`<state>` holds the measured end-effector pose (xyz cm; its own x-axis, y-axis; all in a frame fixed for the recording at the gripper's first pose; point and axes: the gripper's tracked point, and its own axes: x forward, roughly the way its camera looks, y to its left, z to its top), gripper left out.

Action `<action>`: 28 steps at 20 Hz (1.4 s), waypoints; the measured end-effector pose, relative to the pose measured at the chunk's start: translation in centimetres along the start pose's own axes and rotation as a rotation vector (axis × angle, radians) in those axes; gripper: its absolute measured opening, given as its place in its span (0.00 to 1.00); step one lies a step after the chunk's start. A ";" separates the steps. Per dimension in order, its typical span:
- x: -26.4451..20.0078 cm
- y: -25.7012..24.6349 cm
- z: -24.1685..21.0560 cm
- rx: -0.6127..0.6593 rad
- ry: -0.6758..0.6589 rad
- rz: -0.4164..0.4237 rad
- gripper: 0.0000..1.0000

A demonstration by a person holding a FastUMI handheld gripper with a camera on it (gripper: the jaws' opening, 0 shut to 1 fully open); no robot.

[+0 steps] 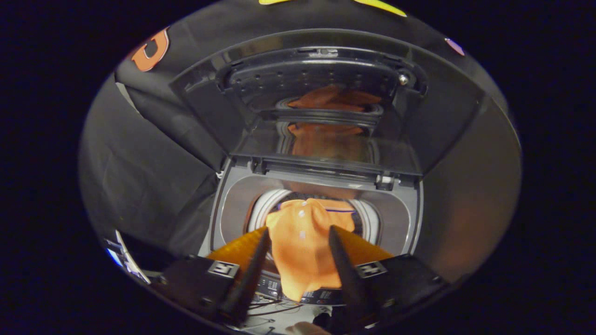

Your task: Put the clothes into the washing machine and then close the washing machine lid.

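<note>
Your gripper point(299, 235): fingers apart, orange garment point(302, 251) between them, draped over washing machine point(233, 204) front rim. Lid point(326, 107) raised at 12 o'clock.

The gripper point(298, 235) points forward, its fingers point(253, 265) spread well apart.

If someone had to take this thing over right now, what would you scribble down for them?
Gripper: open, fingers either side of the orange garment, not pressing it.
Garment: draped over the washing machine's front edge, its top over the drum opening, its bottom on the control panel.
Lid: up, open.
Done: garment brought to the machine.
Left: push it fully into the drum, then close the lid.
</note>
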<state>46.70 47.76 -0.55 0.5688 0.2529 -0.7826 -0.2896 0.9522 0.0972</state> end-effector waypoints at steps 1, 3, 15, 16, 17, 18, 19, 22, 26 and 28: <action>0.0 0.2 0.0 -0.010 -0.004 -0.001 0.82; -0.2 0.2 0.0 -0.007 -0.017 -0.013 0.93; -1.6 0.0 -0.4 -0.004 -0.049 -0.017 0.92; -1.9 0.2 -0.4 -0.016 -0.059 -0.017 0.92; -2.2 0.1 -0.1 -0.030 -0.073 -0.019 0.92; -2.6 0.1 0.2 -0.045 -0.088 -0.023 0.92; -2.9 0.2 0.4 -0.056 -0.103 -0.026 0.92; -4.6 0.4 2.1 -0.089 -0.166 -0.046 0.92; -7.6 1.0 5.1 -0.151 -0.301 -0.055 0.92; -9.2 1.0 6.8 -0.181 -0.367 -0.077 0.92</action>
<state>46.40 47.52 10.90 0.8213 0.2573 -0.5092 -0.3474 0.9335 -0.0886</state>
